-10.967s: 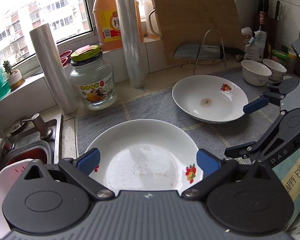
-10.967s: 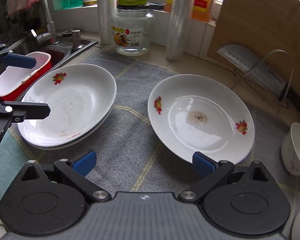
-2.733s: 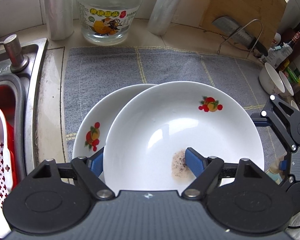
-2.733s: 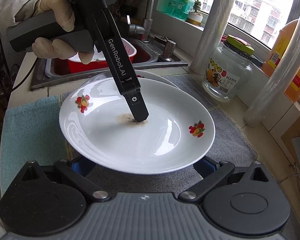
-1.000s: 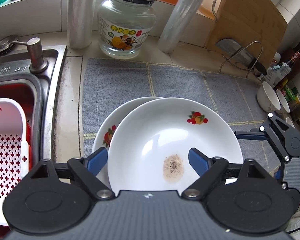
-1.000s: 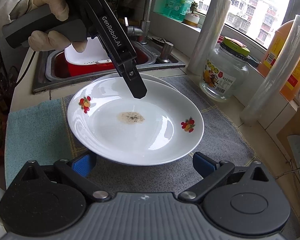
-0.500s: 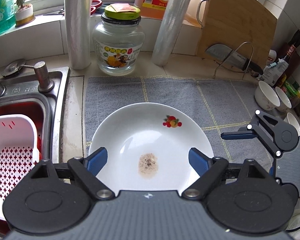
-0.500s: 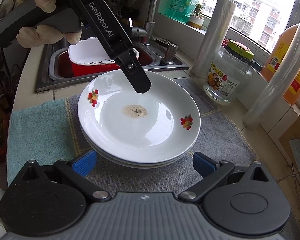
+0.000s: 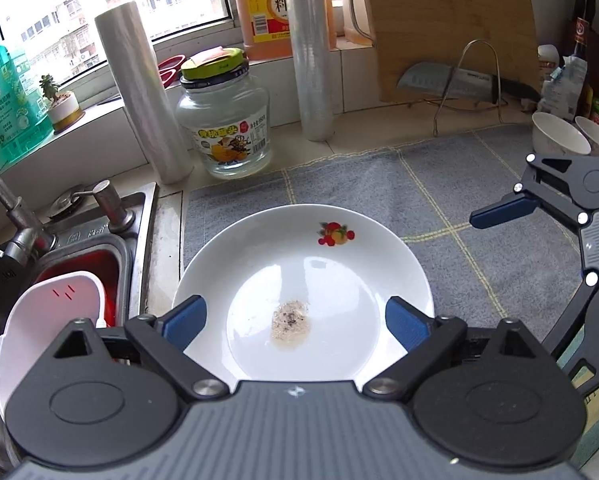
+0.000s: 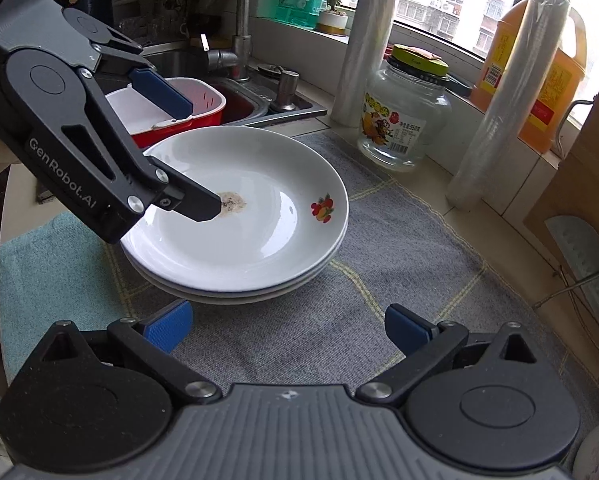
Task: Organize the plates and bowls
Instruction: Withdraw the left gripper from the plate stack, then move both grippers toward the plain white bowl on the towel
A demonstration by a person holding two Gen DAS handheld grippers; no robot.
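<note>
Two plates stacked on grey mat, near sink, so they nest. Your left tongs wide open above stack, holding nothing. Right tongs open, empty, just short of rim. Bowls wait far right.

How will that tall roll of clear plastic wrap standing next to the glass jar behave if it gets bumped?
The tall roll of clear plastic wrap stands upright on one narrow end, so a bump would probably tip it. Being round, it would likely roll afterwards, perhaps toward the steel sink. The glossy film looks slippery for the tongs.
</note>
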